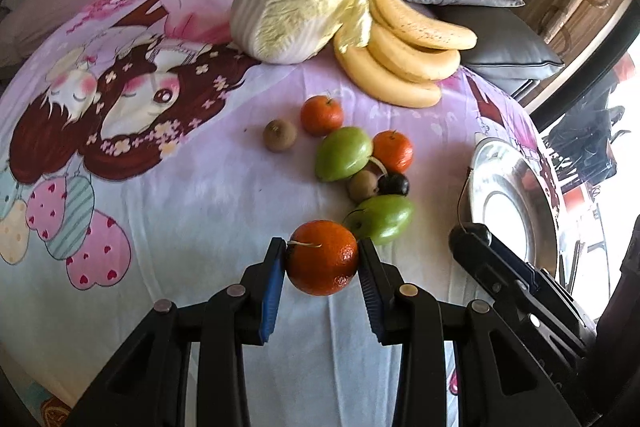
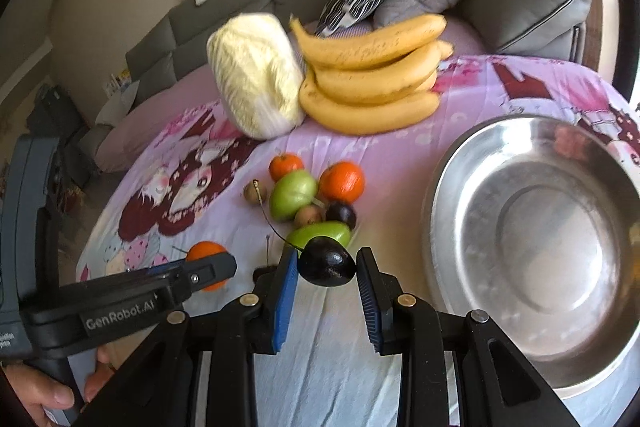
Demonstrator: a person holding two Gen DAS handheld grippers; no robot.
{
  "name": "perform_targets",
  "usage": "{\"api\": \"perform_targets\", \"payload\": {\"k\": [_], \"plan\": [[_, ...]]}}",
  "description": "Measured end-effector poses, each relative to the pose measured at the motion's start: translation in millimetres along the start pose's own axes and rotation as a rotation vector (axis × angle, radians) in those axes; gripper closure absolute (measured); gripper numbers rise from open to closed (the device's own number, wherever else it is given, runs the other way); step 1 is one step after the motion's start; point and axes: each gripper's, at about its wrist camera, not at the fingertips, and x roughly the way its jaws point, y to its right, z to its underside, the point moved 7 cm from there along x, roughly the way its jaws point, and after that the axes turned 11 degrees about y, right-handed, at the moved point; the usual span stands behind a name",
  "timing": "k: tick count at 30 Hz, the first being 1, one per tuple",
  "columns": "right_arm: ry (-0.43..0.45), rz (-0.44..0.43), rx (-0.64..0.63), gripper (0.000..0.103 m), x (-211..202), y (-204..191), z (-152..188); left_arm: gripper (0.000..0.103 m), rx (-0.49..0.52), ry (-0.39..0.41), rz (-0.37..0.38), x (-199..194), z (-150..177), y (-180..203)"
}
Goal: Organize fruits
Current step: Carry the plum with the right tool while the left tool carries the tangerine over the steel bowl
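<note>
An orange point(image 1: 322, 258) is pinched between the left tongs point(image 1: 322, 259), above the cartoon-printed bed sheet point(image 1: 160, 219). To its right, a dark plum point(image 2: 327, 267) is clamped in the right tongs point(image 2: 327, 269). Loose oranges, green fruits and kiwis point(image 1: 280, 135) are clustered beyond, bananas point(image 1: 404, 63) farther back. A steel bowl point(image 2: 452, 187) is seen at the right.

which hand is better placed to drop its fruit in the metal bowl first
Right, probably. The right gripper, shut on the dark plum, has the steel bowl right beside it; the left gripper with its orange sits farther over.
</note>
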Motion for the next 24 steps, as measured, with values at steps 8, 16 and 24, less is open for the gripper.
{"api": "perform_targets", "payload": {"k": [8,16,24], "plan": [[0.038,0.033,0.045,0.071,-8.8,21.6,-15.5,0.065,0.071,0.040,0.021,-7.5,-23.6,32.7],[0.080,0.098,0.098,0.071,-20.2,54.0,-29.1,0.065,0.165,0.037,0.074,3.3,-34.7,82.0],[0.096,0.263,0.157,0.071,-33.3,111.1,-36.8,0.065,0.248,0.007,0.146,26.2,-37.9,134.7]]}}
